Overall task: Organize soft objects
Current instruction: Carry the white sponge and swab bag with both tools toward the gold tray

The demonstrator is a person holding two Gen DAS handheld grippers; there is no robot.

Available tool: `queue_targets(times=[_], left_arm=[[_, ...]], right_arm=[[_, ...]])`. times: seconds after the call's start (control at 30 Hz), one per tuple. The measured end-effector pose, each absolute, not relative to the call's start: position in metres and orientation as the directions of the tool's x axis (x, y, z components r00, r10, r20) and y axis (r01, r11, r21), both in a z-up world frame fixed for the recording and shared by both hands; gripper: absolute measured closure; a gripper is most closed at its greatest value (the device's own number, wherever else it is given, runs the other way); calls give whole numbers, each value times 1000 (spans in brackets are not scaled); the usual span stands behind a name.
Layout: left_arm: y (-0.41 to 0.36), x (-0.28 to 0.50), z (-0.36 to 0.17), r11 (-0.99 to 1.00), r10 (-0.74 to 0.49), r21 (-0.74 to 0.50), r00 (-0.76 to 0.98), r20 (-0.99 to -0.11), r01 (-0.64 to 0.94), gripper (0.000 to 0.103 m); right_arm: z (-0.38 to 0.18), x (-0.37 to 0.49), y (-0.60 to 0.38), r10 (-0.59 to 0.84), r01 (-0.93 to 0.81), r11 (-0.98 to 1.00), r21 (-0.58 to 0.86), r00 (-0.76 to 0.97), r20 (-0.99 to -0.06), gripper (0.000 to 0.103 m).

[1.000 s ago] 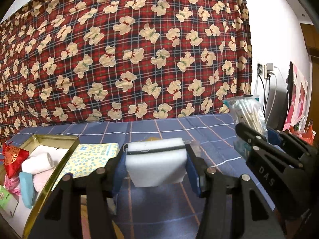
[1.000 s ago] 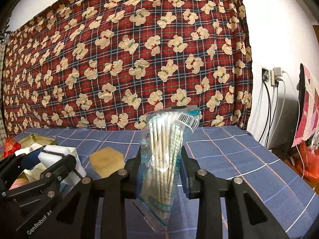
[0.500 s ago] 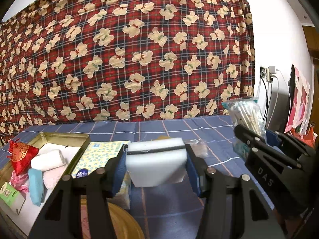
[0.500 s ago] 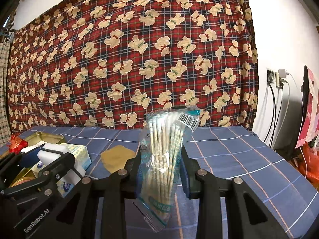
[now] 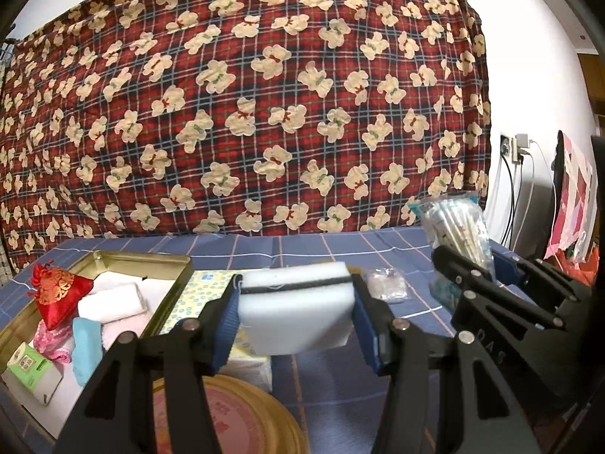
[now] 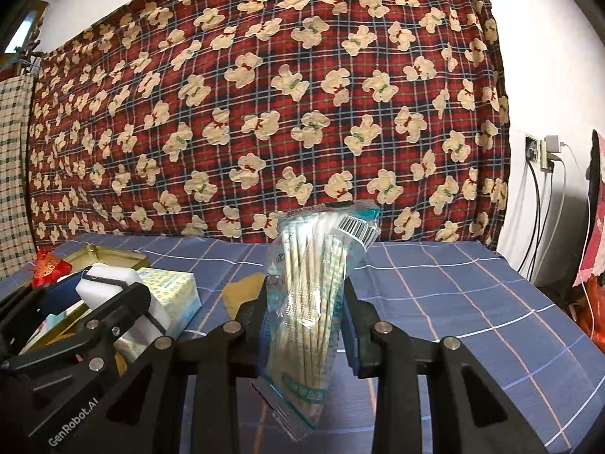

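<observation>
My left gripper [image 5: 295,312] is shut on a white sponge block [image 5: 297,312] with a black band near its top, held above the blue checked cloth. My right gripper [image 6: 304,319] is shut on a clear bag of cotton swabs [image 6: 314,299], held upright; the same bag [image 5: 459,227] shows at the right of the left wrist view. To the left lies an open gold tin [image 5: 166,295] holding white rolled towels [image 5: 113,300], a red embroidered pouch [image 5: 60,295], a light blue piece [image 5: 85,352], pink cloth and a green-and-white packet [image 5: 32,369].
A yellow-green tissue pack [image 5: 196,299] lies beside the tin, a round gold lid [image 5: 249,420] under my left gripper. A small clear packet [image 5: 385,287] and a tan patch [image 6: 242,293] rest on the cloth. A bear-print blanket hangs behind; cables and a socket [image 6: 544,151] at right.
Both grippers have shifted across the table with their loads still held. The tin and its contents now show more fully at the left of the left wrist view.
</observation>
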State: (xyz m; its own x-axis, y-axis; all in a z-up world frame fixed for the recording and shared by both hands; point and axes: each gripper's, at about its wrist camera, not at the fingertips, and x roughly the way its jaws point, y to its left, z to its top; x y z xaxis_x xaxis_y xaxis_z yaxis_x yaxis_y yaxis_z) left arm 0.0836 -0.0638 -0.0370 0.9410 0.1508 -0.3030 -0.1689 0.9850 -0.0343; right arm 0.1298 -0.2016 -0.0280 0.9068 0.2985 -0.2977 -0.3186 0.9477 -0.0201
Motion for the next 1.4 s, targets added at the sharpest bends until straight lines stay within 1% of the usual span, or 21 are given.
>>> queue_targets(times=[0.97, 1.4], left_arm=[[-28, 66, -38, 974, 169, -96, 936, -308, -207, 49], [-9, 56, -40, 969, 140, -151, 941, -307, -194, 49]], right_arm=[[-31, 117, -158, 377, -405, 914, -29, 871, -315, 69], [-33, 111, -142, 397, -434, 900, -44, 857, -329, 69]])
